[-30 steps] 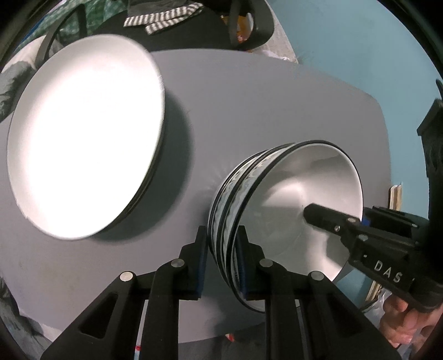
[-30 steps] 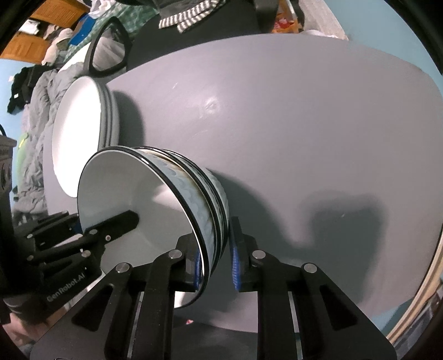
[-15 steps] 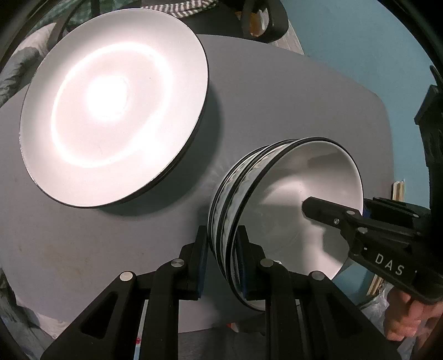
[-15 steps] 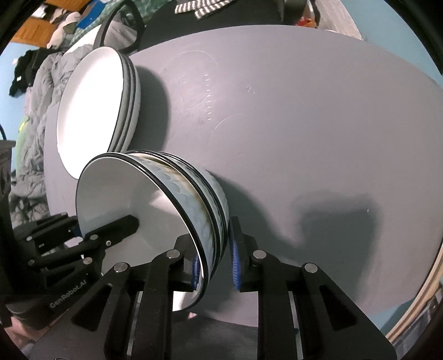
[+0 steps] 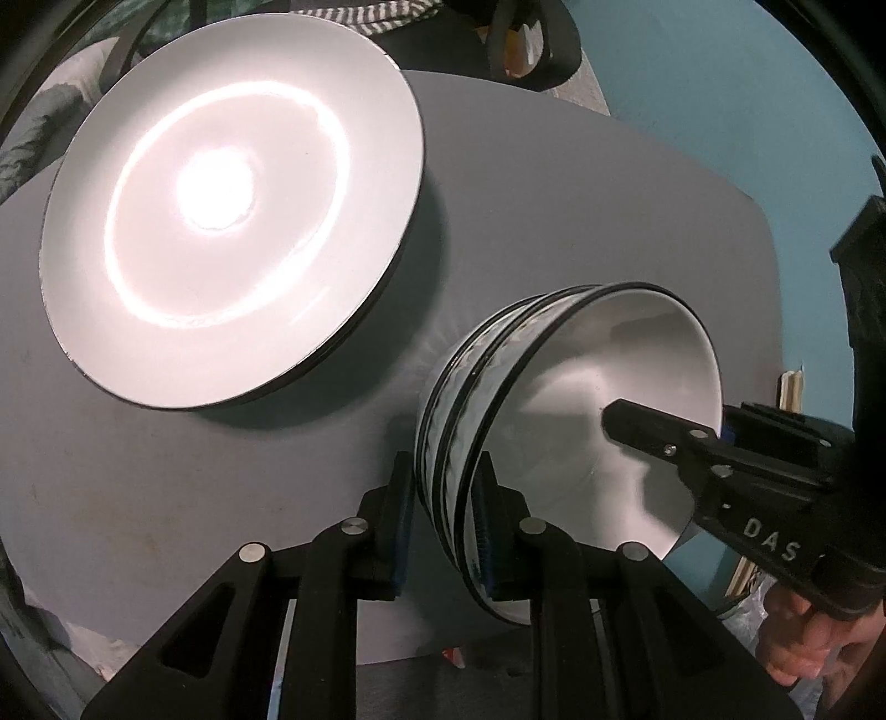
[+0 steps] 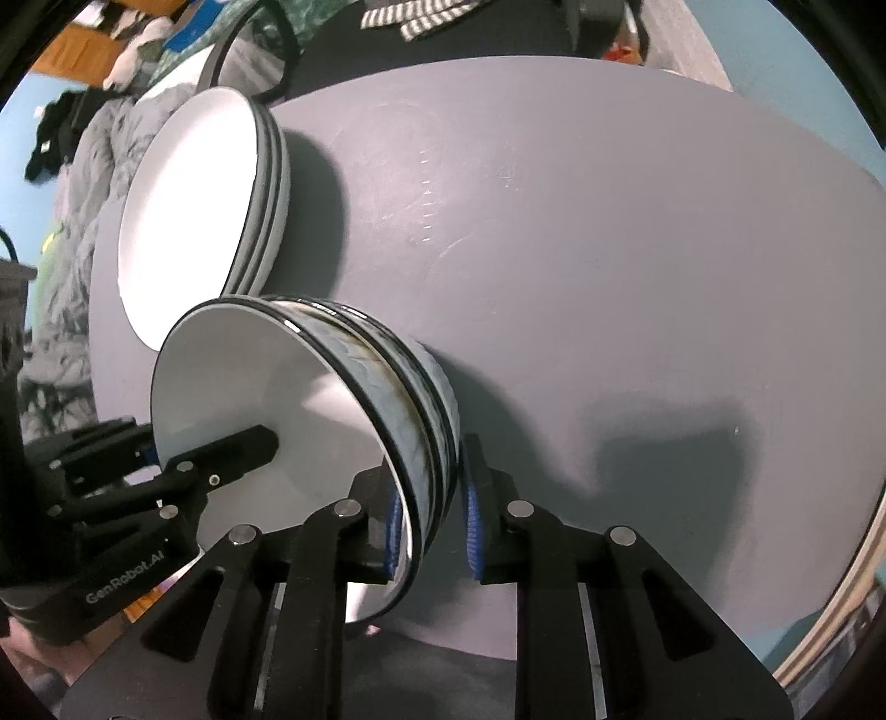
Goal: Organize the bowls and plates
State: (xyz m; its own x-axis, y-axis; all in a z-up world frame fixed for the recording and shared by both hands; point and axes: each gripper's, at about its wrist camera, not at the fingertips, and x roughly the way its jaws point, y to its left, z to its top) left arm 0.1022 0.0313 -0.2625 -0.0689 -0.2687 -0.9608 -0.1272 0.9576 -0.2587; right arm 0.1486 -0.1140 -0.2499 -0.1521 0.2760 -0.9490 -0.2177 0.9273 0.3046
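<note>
A stack of nested white bowls with black rims and blue patterned sides (image 5: 559, 387) is held above the grey table (image 5: 554, 194). My left gripper (image 5: 440, 518) is shut on the stack's rim at one side. My right gripper (image 6: 432, 520) is shut on the rim at the opposite side, where the bowl stack (image 6: 310, 399) fills the lower left. A stack of white black-rimmed plates (image 5: 232, 243) lies on the table to the left of the bowls; it also shows in the right wrist view (image 6: 210, 194).
The round table's edge (image 6: 830, 620) runs close on the right over a teal floor (image 5: 720, 83). A dark chair with a striped cloth (image 6: 410, 16) stands behind the table, and bedding (image 6: 72, 221) lies at the far left.
Both grippers have carried the bowl stack toward the plates. The plates now look larger and closer in both views.
</note>
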